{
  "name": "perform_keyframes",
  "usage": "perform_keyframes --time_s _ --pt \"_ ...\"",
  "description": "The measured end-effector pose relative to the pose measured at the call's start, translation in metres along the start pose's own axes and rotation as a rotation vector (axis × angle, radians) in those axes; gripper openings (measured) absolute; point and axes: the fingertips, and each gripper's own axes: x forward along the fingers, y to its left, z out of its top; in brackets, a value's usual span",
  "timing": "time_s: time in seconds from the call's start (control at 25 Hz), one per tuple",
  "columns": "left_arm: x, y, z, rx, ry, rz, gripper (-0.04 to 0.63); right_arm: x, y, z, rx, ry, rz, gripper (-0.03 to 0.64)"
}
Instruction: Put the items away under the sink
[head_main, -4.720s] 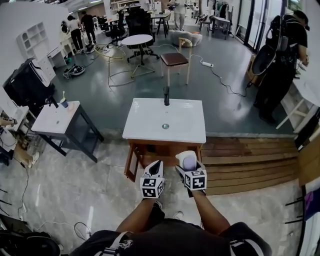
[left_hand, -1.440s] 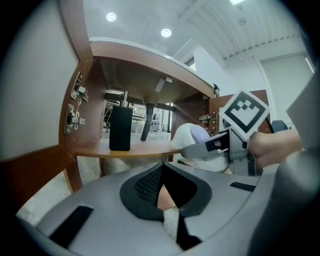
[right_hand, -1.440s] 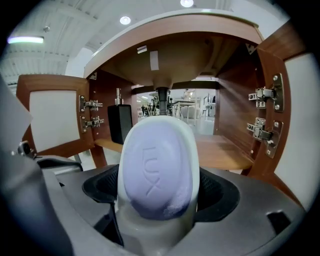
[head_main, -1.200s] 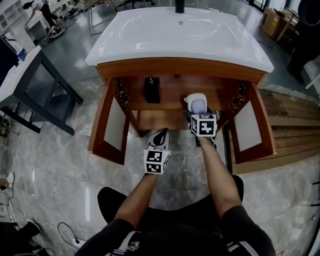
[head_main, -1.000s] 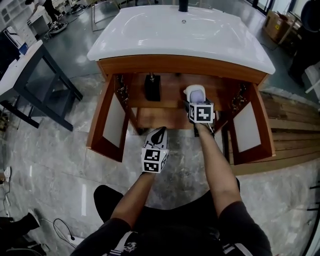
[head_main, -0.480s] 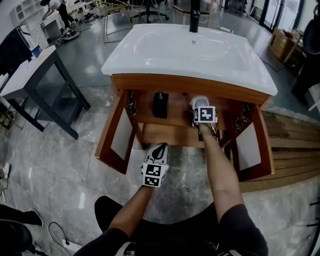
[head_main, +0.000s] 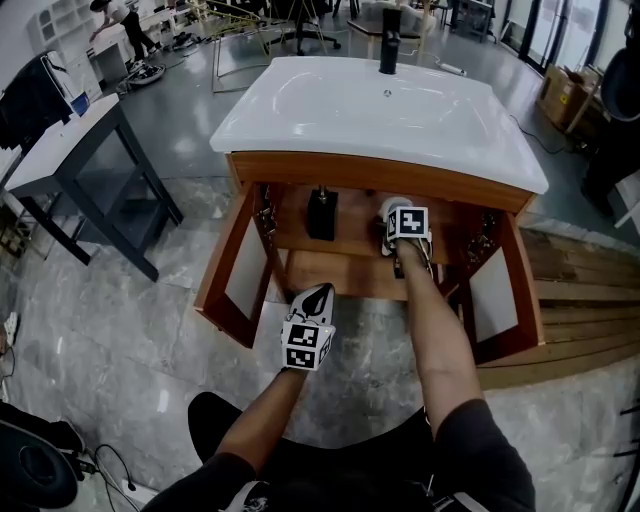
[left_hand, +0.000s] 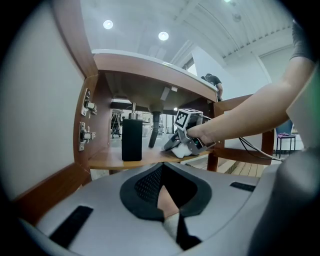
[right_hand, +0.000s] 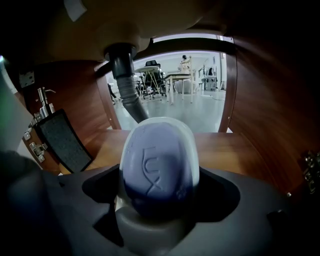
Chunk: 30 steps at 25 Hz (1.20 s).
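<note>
From the head view, the right arm reaches forward, nearly straight, into the open cabinet under the white sink (head_main: 380, 105). The right gripper (head_main: 397, 212) tilts downward over the right part of the wooden shelf (head_main: 350, 240), carrying the soap dish (head_main: 390, 205). A black dispenser (head_main: 321, 212) stands upright on the shelf to the left, well apart from the dish. The left arm is bent, and the left gripper (head_main: 319, 292) hangs near the person, over the floor in front of the cabinet, with its jaws clenched together and empty. The left door (head_main: 232, 275) and the right door (head_main: 498, 295) both stand swung out, leaving the front wide open.

In the left gripper view, the left gripper (left_hand: 165, 210) points almost level at the shelf (left_hand: 145, 156), its jaws pressed shut on nothing. Beyond them the dispenser (left_hand: 131, 139) stands at the left, the drain pipe (left_hand: 154, 130) behind it, and the right gripper (left_hand: 187, 137) at the right, with the dish (left_hand: 181, 151) low at the shelf's near edge; whether it touches the wood cannot be told.

In the right gripper view, the right gripper (right_hand: 156, 212) grasps the white dish (right_hand: 193, 150), with a purple soap bar (right_hand: 157, 167) lying in it. Bare shelf (right_hand: 225, 150) lies ahead and to the right, up to the cabinet's side wall (right_hand: 260, 110). The dispenser (right_hand: 62, 140) is at the left, and the drain pipe (right_hand: 129, 90) comes down at the far middle.
</note>
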Motion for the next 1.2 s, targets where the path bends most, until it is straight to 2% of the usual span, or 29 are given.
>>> perform_keyframes --time_s 0.12,0.4,0.68,0.84,1.16,1.2 --pt "0.001 0.003 0.007 -0.01 -0.007 0.001 0.006 0.001 -0.001 0.0 0.005 0.002 -0.003 0.468" --pt "0.014 0.01 0.016 0.042 -0.004 0.002 0.008 -0.004 0.0 0.011 -0.013 -0.06 -0.002 0.468" --pt "0.022 0.013 0.016 0.02 0.007 0.002 0.008 -0.048 0.007 0.03 -0.094 -0.225 -0.031 0.469" --pt "0.025 0.011 0.02 0.007 -0.001 -0.001 0.008 -0.089 0.022 0.024 -0.133 -0.337 -0.037 0.468" --pt "0.025 -0.009 0.023 -0.001 -0.029 -0.03 0.008 -0.179 0.069 -0.023 -0.301 -0.577 -0.011 0.465" --pt "0.024 -0.01 0.022 -0.004 -0.028 -0.03 0.008 -0.19 0.072 -0.029 -0.319 -0.608 -0.029 0.424"
